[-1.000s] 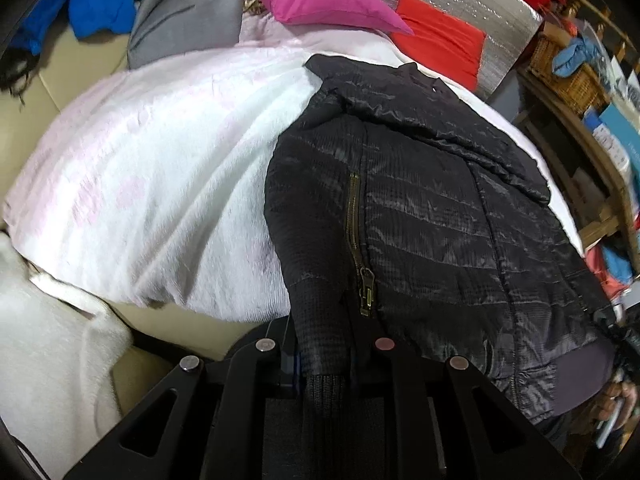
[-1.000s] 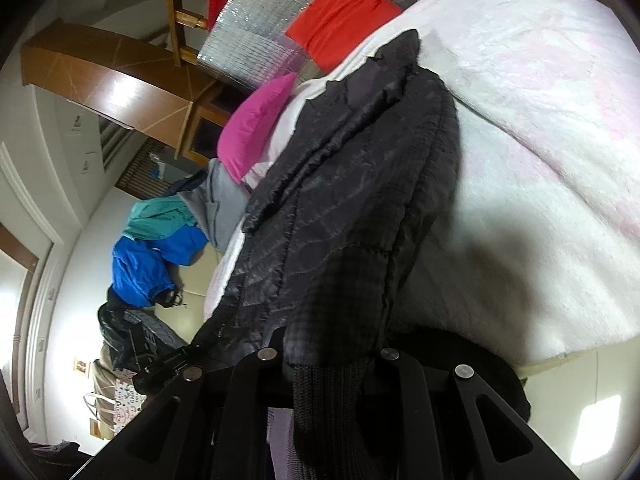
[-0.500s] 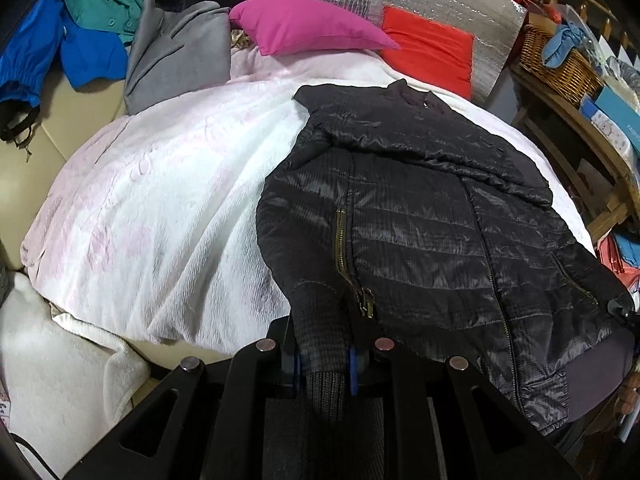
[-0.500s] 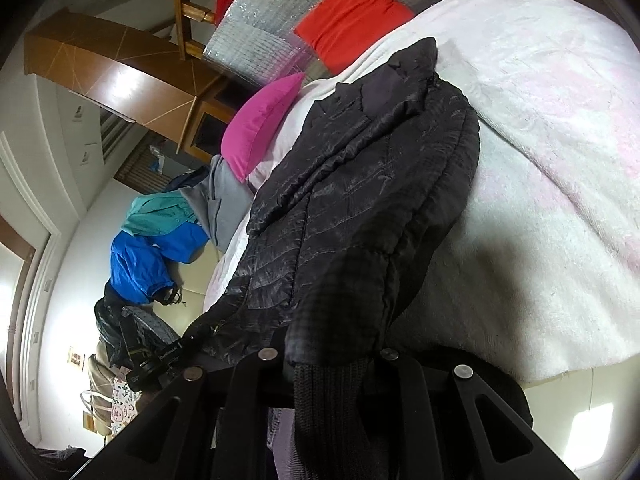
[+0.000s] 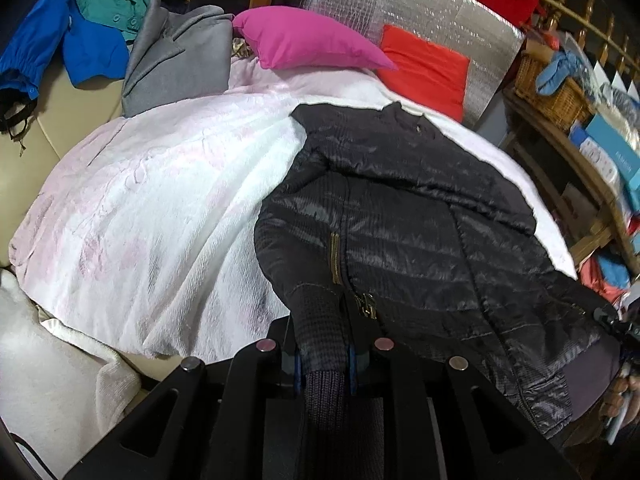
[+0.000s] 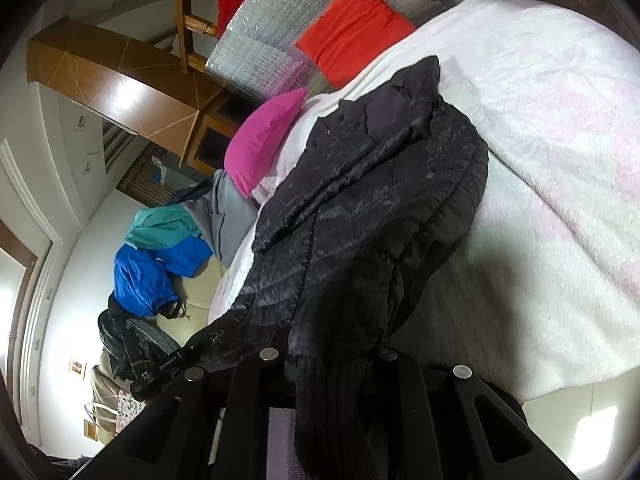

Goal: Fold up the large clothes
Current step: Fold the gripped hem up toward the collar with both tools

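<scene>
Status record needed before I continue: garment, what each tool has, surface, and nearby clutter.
garment: black quilted jacket, zipped, spread out
left tool: shut on a ribbed cuff
right tool: shut on the other ribbed cuff
surface: white-pink blanket on a bed
clutter: pink pillow, red cushion, grey coat, blue jacket
fold: not yet made
</scene>
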Tool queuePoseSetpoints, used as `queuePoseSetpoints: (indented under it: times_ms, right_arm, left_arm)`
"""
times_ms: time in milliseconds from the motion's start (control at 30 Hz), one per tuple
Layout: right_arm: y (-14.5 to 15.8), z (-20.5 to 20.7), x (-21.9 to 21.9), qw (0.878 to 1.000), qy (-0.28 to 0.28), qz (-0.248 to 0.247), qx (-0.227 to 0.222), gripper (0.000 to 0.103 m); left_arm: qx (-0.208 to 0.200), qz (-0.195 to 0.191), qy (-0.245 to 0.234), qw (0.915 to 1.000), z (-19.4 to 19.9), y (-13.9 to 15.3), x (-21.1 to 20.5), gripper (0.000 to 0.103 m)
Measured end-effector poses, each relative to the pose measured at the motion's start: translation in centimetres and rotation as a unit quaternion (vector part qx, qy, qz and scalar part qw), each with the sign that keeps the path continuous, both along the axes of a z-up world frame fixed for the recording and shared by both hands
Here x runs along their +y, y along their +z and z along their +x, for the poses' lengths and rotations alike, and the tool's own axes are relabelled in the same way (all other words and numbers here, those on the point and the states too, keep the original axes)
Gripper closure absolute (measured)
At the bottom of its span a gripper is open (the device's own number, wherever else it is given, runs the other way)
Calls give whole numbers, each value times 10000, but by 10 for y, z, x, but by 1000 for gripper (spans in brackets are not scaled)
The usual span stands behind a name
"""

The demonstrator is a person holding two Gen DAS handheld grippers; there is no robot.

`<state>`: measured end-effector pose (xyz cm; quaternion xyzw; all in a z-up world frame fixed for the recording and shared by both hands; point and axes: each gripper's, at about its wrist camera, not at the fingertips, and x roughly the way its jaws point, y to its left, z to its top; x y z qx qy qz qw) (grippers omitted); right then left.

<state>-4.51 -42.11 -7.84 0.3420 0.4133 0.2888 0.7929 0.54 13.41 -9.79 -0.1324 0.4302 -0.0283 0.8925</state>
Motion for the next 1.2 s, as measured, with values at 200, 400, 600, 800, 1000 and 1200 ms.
queuePoseSetpoints:
  times_ms: [200, 400, 600, 800, 1000, 1200]
  right_arm:
    - [5, 0, -7, 9998, -115, 122, -105, 86]
    - [6, -1, -11, 9994, -156, 261, -148, 86]
    - [4, 1, -16, 9987, -173, 462, -161, 86]
    - [10, 5, -19, 9979, -145, 572, -263, 86]
    - [23, 18, -19, 9969, -176, 672, -359, 86]
    - [43, 38, -14, 9967, -187, 590, -522, 86]
  left_arm:
    - [-135, -369, 75, 9992, 2, 9, 9, 86]
    - [-252, -534, 106, 9982, 1, 19, 12, 86]
    - [-294, -631, 150, 9975, 3, 24, 13, 86]
    - [-342, -788, 237, 9960, 5, 30, 16, 86]
    - [-466, -853, 281, 9949, 14, 38, 17, 86]
    - [-643, -941, 356, 9928, 32, 50, 21, 86]
